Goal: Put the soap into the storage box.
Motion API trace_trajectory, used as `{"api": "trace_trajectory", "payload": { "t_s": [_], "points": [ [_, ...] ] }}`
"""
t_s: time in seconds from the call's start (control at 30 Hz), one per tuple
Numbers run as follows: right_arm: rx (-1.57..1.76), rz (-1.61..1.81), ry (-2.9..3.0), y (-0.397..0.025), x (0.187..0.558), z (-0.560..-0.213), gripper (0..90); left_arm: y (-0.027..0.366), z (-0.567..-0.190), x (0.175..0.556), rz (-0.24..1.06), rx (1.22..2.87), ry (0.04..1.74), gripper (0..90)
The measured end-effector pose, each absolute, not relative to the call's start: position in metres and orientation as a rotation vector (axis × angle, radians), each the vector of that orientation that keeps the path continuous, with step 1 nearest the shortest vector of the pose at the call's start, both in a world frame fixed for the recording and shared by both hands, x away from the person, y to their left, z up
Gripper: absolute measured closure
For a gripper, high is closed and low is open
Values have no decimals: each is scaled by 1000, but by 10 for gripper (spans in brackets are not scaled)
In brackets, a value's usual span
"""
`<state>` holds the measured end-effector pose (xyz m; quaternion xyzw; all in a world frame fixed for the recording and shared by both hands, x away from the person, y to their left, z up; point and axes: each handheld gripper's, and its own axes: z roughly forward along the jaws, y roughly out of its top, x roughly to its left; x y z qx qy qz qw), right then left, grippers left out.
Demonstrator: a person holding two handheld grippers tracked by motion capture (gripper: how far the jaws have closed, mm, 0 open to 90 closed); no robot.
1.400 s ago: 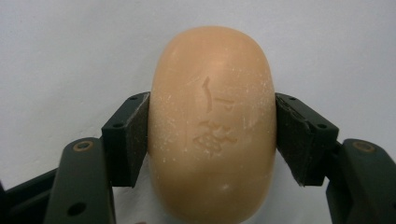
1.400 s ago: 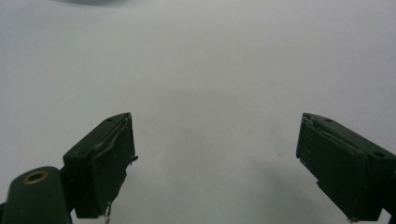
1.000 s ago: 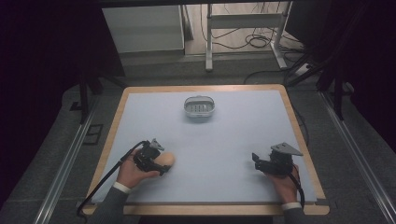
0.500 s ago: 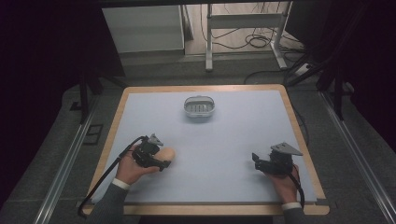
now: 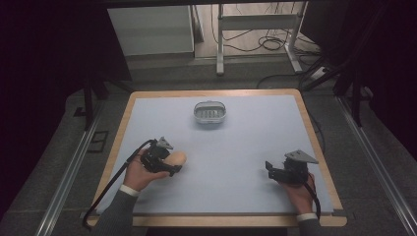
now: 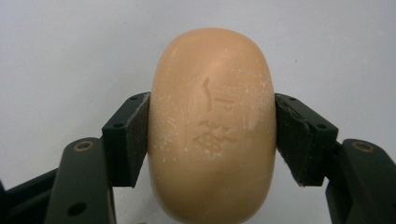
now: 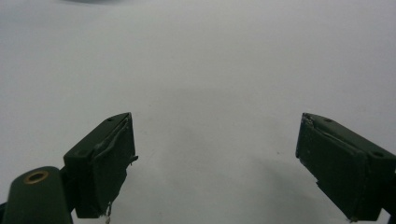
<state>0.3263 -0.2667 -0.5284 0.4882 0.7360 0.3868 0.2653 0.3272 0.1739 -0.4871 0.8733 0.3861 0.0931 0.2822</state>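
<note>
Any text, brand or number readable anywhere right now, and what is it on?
Soap bar, held in the left gripper: embossed characters on its face, too shallow and worn to read reliably.
Soap dish, table, right gripper: no markings readable.

The high view is dim overall: the surroundings from 8 to 11 o'clock and from 1 to 4 o'clock sink into near black, while the pale table (image 5: pixel 246 147) is evenly lit, without glare. Shadows on it are faint and soft.

In the left gripper view the soap (image 6: pixel 212 126) is sharp and warmly lit from 12 o'clock, its underside toward 6 o'clock darker; the embossed marks read clearly.

The right gripper view is greyer, slightly hazy, with a soft shadow spreading on the surface between the jaws and darkening toward 12 o'clock.
</note>
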Motion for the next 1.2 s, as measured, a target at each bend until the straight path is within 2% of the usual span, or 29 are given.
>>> {"api": "trace_trajectory", "payload": {
  "t_s": [1.2],
  "points": [
    [1322, 1036, 1995, -266, 327, -528, 118, 160, -468, 350, 288, 2325, 996, 329]
  ]
}}
